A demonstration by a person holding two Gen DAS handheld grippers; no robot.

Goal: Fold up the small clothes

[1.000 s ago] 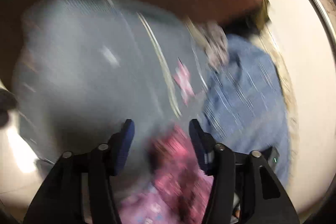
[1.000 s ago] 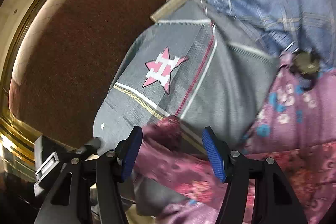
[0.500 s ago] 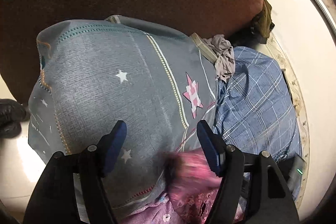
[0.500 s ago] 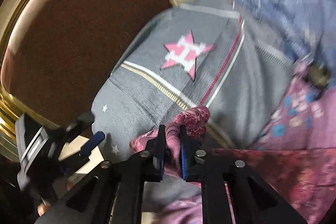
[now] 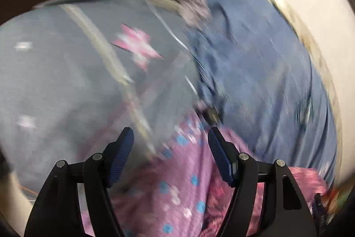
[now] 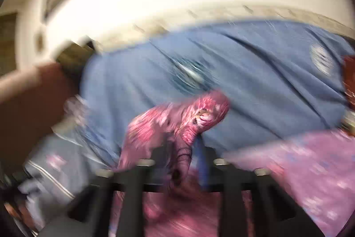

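At the bottom of the left wrist view the left gripper (image 5: 170,148) stands wide and empty over a soft pink-purple flower-print garment (image 5: 177,192); in the right wrist view the right gripper (image 6: 180,161), its jaws opening, has a crumpled pink patterned fold (image 6: 177,123) between them; beyond lie grey star-patterned cloth (image 5: 66,81), then blue checked fabric (image 6: 244,72), upper frame.

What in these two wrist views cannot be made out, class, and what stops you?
- Right wrist: right gripper pads, motion blur; jaws opening, pink floral cloth between them.
- Left wrist: pink star pattern on grey cloth, blurred.
- Right wrist: round mark on blue cloth, smeared.
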